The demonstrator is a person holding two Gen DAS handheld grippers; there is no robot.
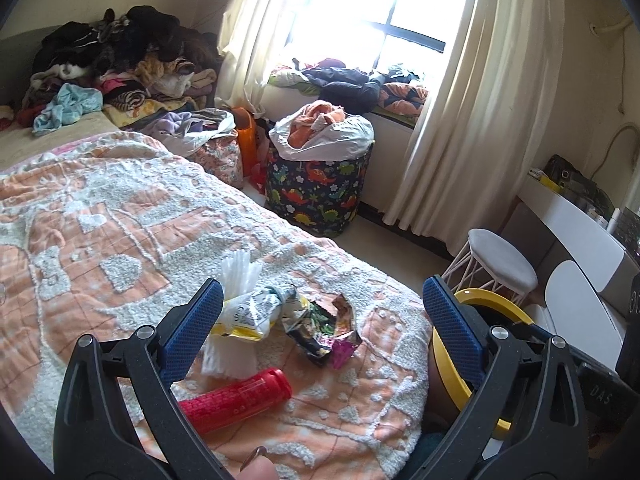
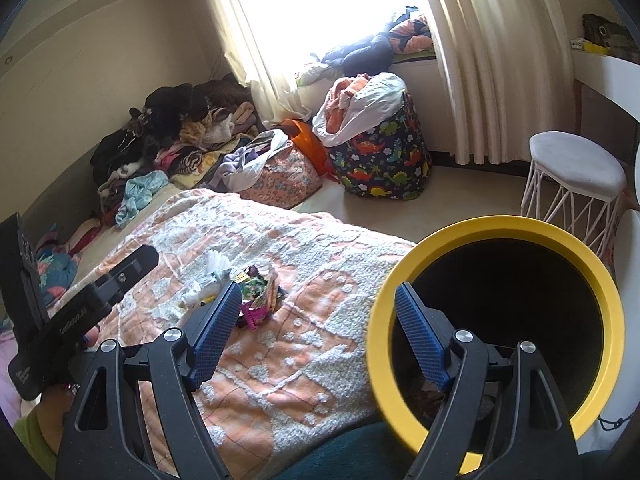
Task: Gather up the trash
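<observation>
A: What takes up most of the room?

B: The bed (image 1: 120, 216), under an orange-and-white tufted blanket (image 2: 288, 344). A heap of clothes (image 1: 120, 56) is piled at its far end, by the wall. Past the bed stands a dinosaur-print hamper (image 1: 320, 192) lined with a white bag and stuffed with orange cloth, below the bright window and its cream curtains (image 1: 460, 100).

A: And on the right?

B: A white wire-legged stool (image 2: 572, 176) on the floor, beside a white desk (image 1: 568, 216).

A: Where does the trash go?

B: Into a yellow-rimmed bin (image 2: 600, 292) with a dark inside, just beside the bed's near corner. In the right wrist view it fills the lower right.

A: And the trash itself?

B: All on the blanket near that corner. A white bundle of plastic (image 1: 236, 280) lies partly under a crumpled white-and-yellow wrapper (image 1: 248, 316). Just right of that is a crumpled foil snack bag (image 1: 324, 328), dark with pink and green. Nearest the camera lies a red cylinder on its side (image 1: 240, 396); bottle or tube, I can't quite tell.

A: The tongs?

B: The left gripper (image 1: 324, 328) stands wide apart over the trash, gripping nothing. The right gripper (image 2: 316, 324) is spread wide too, one blue pad over the blanket, the other across the bin's rim, and nothing is between them.
</observation>
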